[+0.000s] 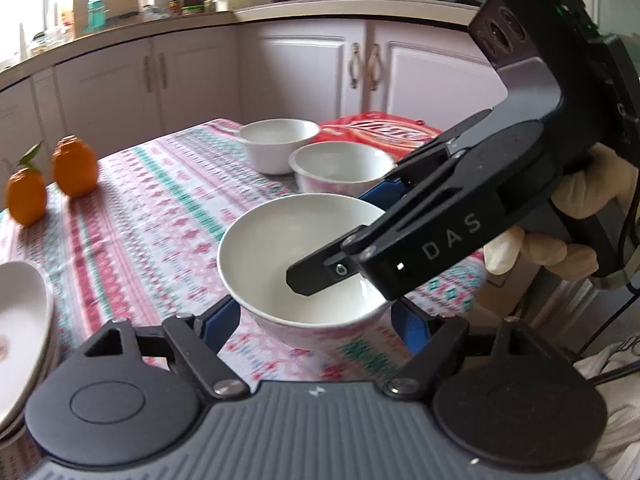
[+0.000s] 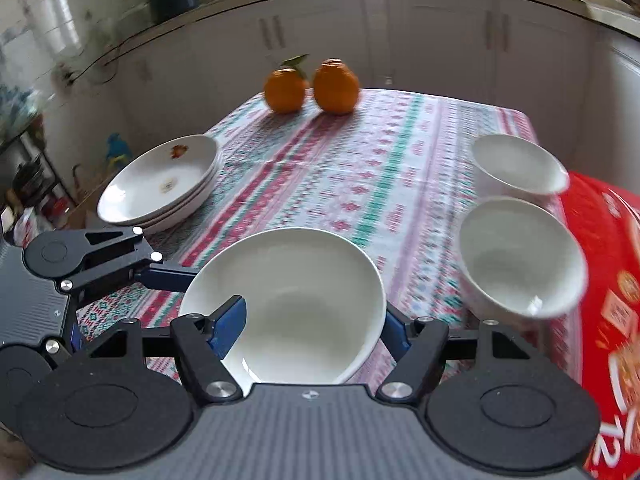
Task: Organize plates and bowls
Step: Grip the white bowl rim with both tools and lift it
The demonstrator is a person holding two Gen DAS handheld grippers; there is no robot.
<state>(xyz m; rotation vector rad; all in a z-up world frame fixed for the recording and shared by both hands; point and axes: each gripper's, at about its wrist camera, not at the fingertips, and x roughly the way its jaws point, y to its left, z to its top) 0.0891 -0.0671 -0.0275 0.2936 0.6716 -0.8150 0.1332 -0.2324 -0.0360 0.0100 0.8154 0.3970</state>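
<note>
- The bowl [image 1: 288, 248] sat over the near middle of the cloth [image 2: 320, 168], between both tools. I could not tell whether it was lifted or resting.
- The left gripper [image 1: 316, 320] appeared clamped on the bowl from outside, one blue finger on each side of its wall.
- The right gripper [image 2: 312, 332] was closed on the same bowl, one finger inside the basin and the other outside the rim.
- Risk: with two grips on one bowl, any mismatch between the hands could twist it, let it slip from the pads, or chip the rim.
- Risk: the glazed wall looked slick and sloped, so the left grip could ride off it.
- Risk: the two other bowls [image 2: 520, 256] stood near on the right, just beside the box [image 2: 600, 280]. Nesting off-centre could knock rim on rim or push one toward the table edge.
- Risk: the plates [image 2: 160, 184] lay stacked at the left edge, where a swinging left tool could clip them.
- The bowl looked plain white inside, glossy and empty, with a faint pink pattern outside; no crack showed.
</note>
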